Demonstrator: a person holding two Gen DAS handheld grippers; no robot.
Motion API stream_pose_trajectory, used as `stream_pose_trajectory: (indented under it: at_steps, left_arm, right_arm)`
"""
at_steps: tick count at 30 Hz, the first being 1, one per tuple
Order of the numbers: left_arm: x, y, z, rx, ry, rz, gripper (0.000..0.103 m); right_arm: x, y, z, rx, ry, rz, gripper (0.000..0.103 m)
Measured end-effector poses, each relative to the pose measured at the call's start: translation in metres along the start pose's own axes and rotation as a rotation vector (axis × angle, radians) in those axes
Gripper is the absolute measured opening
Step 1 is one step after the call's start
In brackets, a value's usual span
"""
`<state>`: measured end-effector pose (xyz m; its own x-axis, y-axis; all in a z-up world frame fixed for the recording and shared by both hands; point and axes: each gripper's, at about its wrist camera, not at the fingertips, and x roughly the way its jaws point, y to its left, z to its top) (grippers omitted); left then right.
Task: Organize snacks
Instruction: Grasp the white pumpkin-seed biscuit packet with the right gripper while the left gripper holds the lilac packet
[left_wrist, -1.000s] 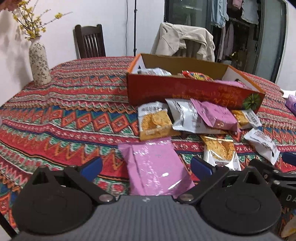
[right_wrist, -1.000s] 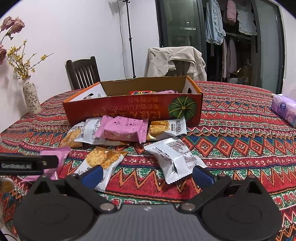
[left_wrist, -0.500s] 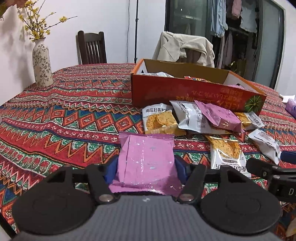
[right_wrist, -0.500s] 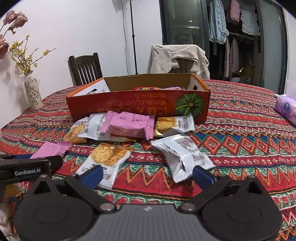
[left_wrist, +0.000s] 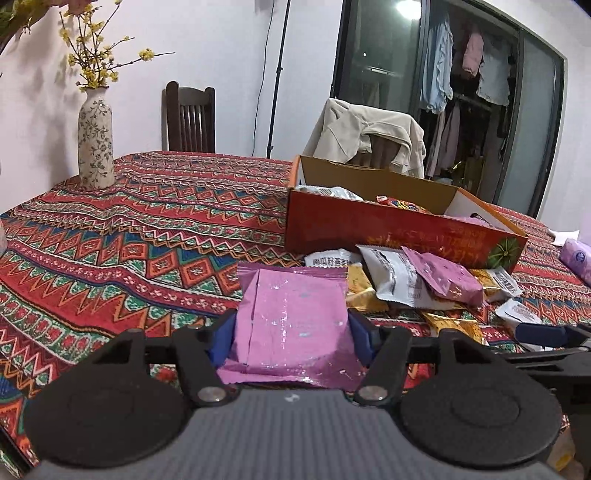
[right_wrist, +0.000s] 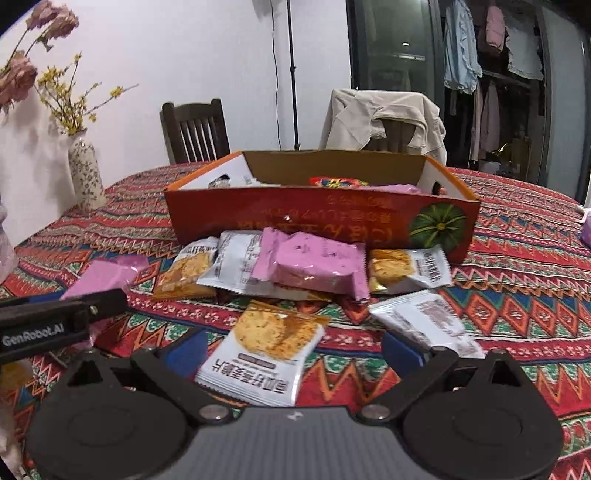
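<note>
My left gripper (left_wrist: 290, 334) is shut on a pink snack packet (left_wrist: 291, 317) and holds it above the cloth. The same packet shows at the left of the right wrist view (right_wrist: 107, 275). An orange cardboard box (left_wrist: 388, 230) with a few snacks inside stands behind a pile of packets (left_wrist: 410, 280). In the right wrist view my right gripper (right_wrist: 291, 350) is open, its blue pads on either side of a white cracker packet (right_wrist: 264, 352) lying on the cloth. The box (right_wrist: 321, 218) and a pink packet (right_wrist: 314, 264) on the pile lie beyond it.
The table wears a red patterned cloth (left_wrist: 147, 229). A flowered vase (left_wrist: 95, 144) stands at the far left. Two chairs (left_wrist: 190, 118) stand behind the table, one draped with a beige jacket (left_wrist: 365, 136). A purple tissue pack (left_wrist: 576, 260) lies at the right.
My left gripper closed on the pink packet and lifted it off the cloth. My right gripper moved forward and down, and the cracker packet now sits between its open pads.
</note>
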<state>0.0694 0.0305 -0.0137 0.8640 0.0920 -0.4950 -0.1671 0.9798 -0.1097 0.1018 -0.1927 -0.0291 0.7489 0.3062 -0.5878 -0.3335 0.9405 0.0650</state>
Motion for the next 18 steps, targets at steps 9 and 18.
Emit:
stream_pose_trajectory:
  at_steps: [9, 18]
  left_arm:
    - [0.001, 0.008, 0.002, -0.006, -0.010, -0.020, 0.064]
    - [-0.001, 0.013, 0.003, -0.015, -0.017, -0.024, 0.064]
  right_arm:
    - [0.016, 0.009, 0.013, 0.008, 0.046, -0.022, 0.092]
    - [0.022, 0.015, 0.008, -0.039, 0.067, -0.038, 0.084]
